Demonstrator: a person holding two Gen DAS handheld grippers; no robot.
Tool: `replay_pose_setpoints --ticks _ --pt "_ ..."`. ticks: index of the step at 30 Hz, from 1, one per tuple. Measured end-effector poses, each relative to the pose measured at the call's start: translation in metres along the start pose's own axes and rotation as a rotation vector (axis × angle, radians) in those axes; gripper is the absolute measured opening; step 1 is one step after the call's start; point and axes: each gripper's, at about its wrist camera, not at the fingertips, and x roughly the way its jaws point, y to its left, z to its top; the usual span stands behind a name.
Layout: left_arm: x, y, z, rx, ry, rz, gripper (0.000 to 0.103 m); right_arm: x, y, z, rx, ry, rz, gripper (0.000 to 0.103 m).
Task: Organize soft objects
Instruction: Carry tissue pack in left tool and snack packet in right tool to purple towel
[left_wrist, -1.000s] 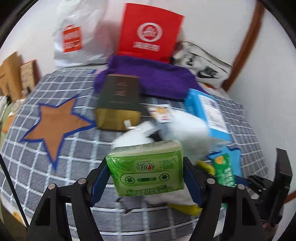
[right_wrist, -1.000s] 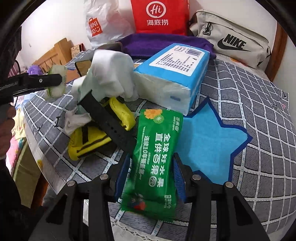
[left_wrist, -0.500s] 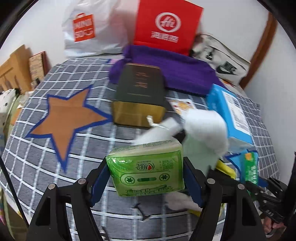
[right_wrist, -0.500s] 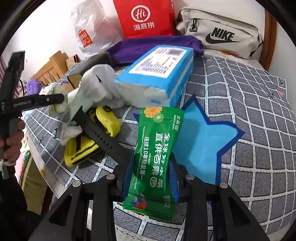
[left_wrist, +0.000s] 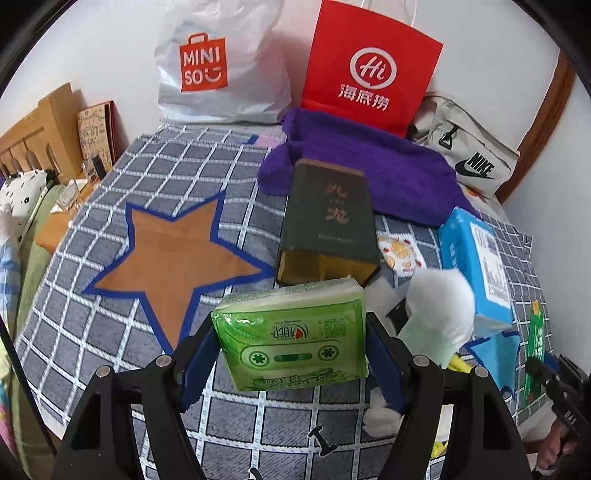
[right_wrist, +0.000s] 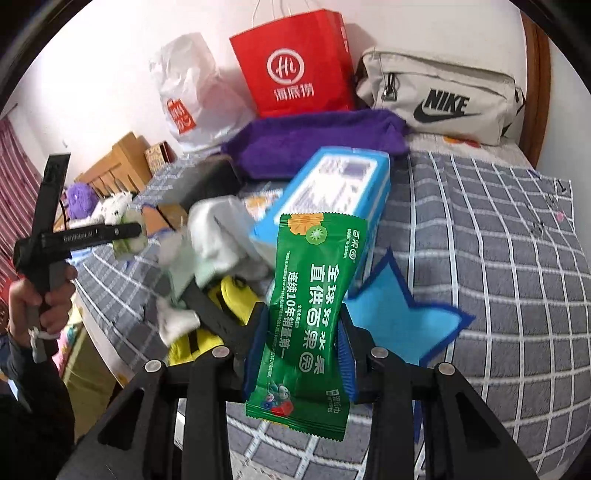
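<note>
Showing person's hand (right_wrist: 38, 299) only right view; brown star (left_wrist: 173, 258) only left.

Left gripper (left_wrist: 291, 354): black angular frame, blue finger pads, silver screws. Right gripper (right_wrist: 303, 347): same build. Hand (right_wrist: 37, 299): dark sleeve, white cord at wrist.

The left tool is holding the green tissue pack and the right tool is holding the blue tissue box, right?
Not quite. The left tool does hold the green tissue pack, as the left wrist view shows. But the right tool holds a green wet-wipe packet, not the blue tissue box, which lies on the bed behind it in the right wrist view.
</note>
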Motion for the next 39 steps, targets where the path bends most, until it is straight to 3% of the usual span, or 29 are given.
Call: replay_pose_setpoints --ticks 15,33,39 --pt "0.000 -0.020 0.069 0.041 -0.041 -0.011 0.073 0.013 0.000 0.101 -0.008 -0.068 -0.038 0.035" --pt "0.071 -0.032 0.160 0.027 -0.006 -0.038 0.073 0.078 -0.038 0.218 -0.011 -0.118 -0.091 0.035" --pt "0.103 -0.039 0.186 0.035 0.013 -0.044 0.073 0.121 -0.047 0.238 -0.020 -0.070 -0.074 0.035"
